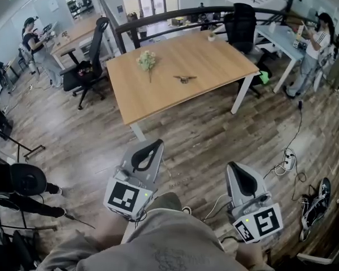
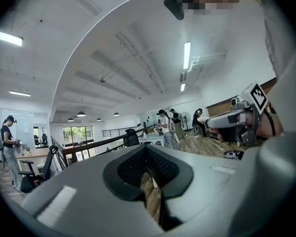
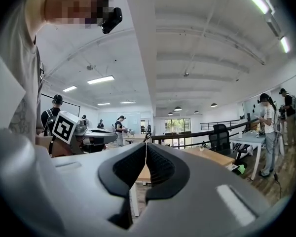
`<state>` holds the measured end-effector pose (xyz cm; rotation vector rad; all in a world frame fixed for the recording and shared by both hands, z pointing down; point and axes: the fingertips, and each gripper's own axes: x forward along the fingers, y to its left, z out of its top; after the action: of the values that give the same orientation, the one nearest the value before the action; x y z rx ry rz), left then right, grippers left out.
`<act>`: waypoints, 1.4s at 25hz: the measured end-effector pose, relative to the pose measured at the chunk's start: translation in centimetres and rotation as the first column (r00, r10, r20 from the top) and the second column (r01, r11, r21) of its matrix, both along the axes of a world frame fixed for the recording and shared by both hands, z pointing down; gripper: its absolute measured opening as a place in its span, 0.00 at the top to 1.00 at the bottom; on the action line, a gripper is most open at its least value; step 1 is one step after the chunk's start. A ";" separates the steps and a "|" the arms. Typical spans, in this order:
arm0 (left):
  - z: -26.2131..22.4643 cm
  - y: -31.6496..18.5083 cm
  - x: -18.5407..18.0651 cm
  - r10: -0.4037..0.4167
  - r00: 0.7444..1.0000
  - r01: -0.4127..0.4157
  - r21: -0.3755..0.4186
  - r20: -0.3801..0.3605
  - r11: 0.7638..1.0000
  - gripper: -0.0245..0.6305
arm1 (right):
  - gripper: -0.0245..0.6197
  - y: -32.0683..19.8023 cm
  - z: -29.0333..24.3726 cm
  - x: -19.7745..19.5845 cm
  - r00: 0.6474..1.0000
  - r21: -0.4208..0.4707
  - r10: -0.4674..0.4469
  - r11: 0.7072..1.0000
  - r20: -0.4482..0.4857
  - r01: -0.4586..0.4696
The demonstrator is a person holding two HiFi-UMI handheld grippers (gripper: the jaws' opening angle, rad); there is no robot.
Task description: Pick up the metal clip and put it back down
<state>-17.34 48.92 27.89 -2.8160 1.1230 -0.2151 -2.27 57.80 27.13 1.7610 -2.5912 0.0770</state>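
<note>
The metal clip (image 1: pixel 184 79) lies near the middle of a wooden table (image 1: pixel 214 61), far ahead of me. Both grippers are held low and close to my body, well short of the table, pointing level. My left gripper (image 1: pixel 156 143) has its jaws closed together with nothing between them; its black pads (image 2: pixel 160 164) meet at the tips. My right gripper (image 1: pixel 233 166) is also shut and empty, pads (image 3: pixel 160 164) touching. The clip is too small to make out in either gripper view.
A small flower bunch (image 1: pixel 147 60) lies on the table left of the clip. Black office chairs (image 1: pixel 87 66) stand around it. A power strip (image 1: pixel 287 161) with cables and shoes (image 1: pixel 316 205) lie on the floor at right. People stand at far desks.
</note>
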 end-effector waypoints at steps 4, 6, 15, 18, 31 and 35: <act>-0.2 -0.3 1.0 -0.001 1.000 0.001 0.015 0.002 1.000 0.96 | 0.79 -0.2 -1.3 2.4 0.997 0.077 0.065 0.995 0.051 -0.069; -0.2 -0.9 1.2 -0.005 1.000 0.005 0.023 0.001 1.000 0.96 | 0.63 -0.8 -1.8 3.3 0.995 0.106 0.086 0.990 0.055 -0.092; 0.7 -5.3 1.9 -0.013 1.000 0.014 0.015 -0.012 1.000 0.96 | 0.63 -5.7 0.2 4.4 0.996 0.050 0.093 0.994 0.010 -0.093; 1.3 -7.8 2.4 -0.014 1.000 0.014 0.004 -0.016 1.000 0.96 | 0.63 -8.4 1.2 4.7 0.996 0.021 0.084 0.996 -0.016 -0.083; 5.0 -25.6 5.0 0.064 0.996 -0.061 -0.051 0.065 0.997 0.96 | 0.63 -27.3 7.2 4.3 0.998 -0.190 -0.009 0.982 -0.054 -0.002; 6.9 -31.6 5.6 0.084 0.995 -0.077 -0.117 0.058 0.990 0.96 | 0.63 -33.7 10.1 4.1 0.999 -0.286 -0.032 0.957 0.013 0.034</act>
<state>-11.72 17.32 34.77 -2.9245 1.0125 -0.3696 1.84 24.06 37.27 1.6171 -2.4610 0.4370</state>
